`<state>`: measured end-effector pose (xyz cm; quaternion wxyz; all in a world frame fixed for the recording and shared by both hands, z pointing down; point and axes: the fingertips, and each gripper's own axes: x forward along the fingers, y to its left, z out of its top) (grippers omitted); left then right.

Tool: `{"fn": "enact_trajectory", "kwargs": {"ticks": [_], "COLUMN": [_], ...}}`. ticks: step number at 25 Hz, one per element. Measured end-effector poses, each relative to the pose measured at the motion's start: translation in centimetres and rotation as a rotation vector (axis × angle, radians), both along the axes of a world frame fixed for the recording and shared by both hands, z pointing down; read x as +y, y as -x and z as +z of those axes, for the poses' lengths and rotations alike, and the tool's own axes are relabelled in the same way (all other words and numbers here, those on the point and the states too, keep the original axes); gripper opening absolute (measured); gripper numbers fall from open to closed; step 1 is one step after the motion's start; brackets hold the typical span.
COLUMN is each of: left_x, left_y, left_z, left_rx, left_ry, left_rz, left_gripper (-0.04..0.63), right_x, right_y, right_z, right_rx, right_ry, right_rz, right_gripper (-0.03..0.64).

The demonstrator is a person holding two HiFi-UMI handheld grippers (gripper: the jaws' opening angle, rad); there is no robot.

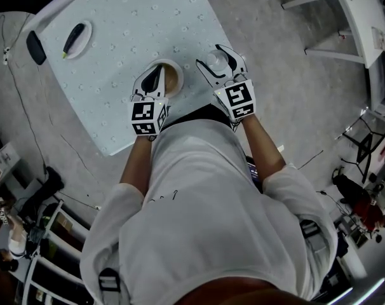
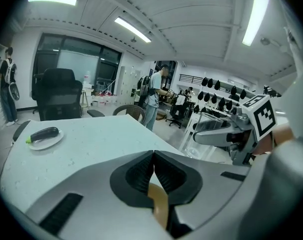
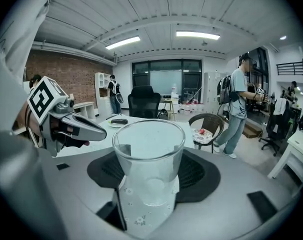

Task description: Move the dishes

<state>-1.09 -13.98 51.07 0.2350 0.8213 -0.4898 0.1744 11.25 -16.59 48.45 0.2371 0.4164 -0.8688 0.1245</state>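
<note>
My left gripper (image 1: 155, 76) is at the near edge of the pale patterned table (image 1: 129, 30), shut on the rim of a tan bowl (image 1: 172, 80). In the left gripper view the jaws (image 2: 154, 174) meet on that thin tan rim (image 2: 159, 204). To its right my right gripper (image 1: 222, 62) is shut on a clear, empty drinking glass (image 1: 216, 58), which stands upright between the dark pads (image 3: 191, 171) of the right gripper view, glass (image 3: 149, 154). A white plate (image 1: 84, 40) with a dark long vegetable lies at the table's far left.
A black flat object (image 1: 35, 47) lies at the table's left edge. A white table (image 1: 361, 18) stands off to the right. A wicker chair (image 3: 207, 126) and a person (image 3: 237, 109) are beyond the table. The person's torso fills the lower head view.
</note>
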Motion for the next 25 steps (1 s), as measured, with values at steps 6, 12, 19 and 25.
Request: {"fn": "enact_trajectory", "kwargs": {"ticks": [6,12,19,25], "left_x": [1.5,3.0,4.5,5.1], "left_y": [0.3,1.5,2.6,3.3], "left_z": [1.9,2.9,3.7,3.7], "left_rx": [-0.037,-0.076,-0.089,-0.092], "left_ry": [0.059,0.104,0.131,0.134], "left_rz": [-0.029,-0.089,-0.155,-0.183], "left_gripper": [0.02,0.02,0.02,0.02], "right_x": [-0.3,-0.6,-0.7,-0.6], "right_y": [-0.7,-0.6,0.8,1.7], "right_z": [3.6,7.1,9.0,9.7], "right_rx": [0.008,0.009,0.015,0.02], "right_ry": [0.047,0.083,0.092,0.094], "right_rz": [-0.029,-0.074,-0.135,-0.158], "right_gripper": [0.278,0.278,0.278,0.278]}}
